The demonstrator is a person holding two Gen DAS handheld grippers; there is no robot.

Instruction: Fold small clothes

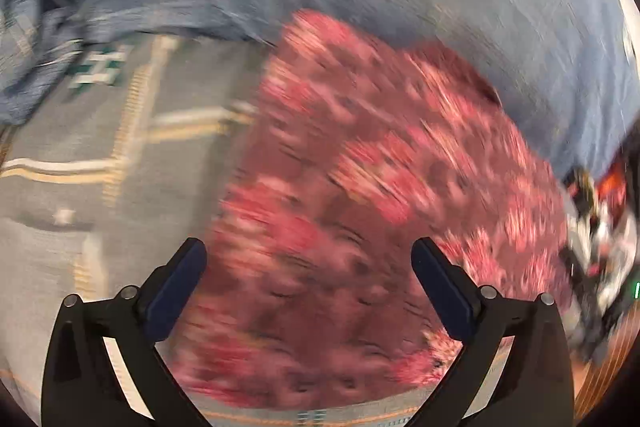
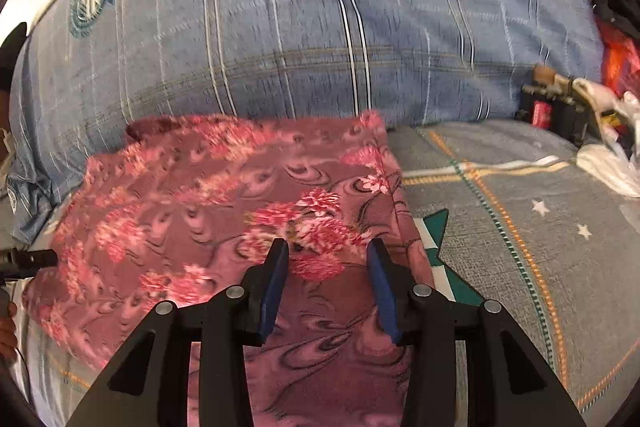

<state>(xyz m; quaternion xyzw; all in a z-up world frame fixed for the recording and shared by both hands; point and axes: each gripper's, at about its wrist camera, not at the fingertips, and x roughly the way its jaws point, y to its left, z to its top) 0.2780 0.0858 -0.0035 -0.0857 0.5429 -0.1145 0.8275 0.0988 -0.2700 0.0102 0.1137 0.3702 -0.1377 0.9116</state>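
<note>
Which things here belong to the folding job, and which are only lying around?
For the job:
- pink floral garment
- left claw, open
- right claw, open

Lying about:
- blue striped pillow
- grey patterned bedsheet
- white plastic bag
- small clutter by the pillow, too blurred to identify
</note>
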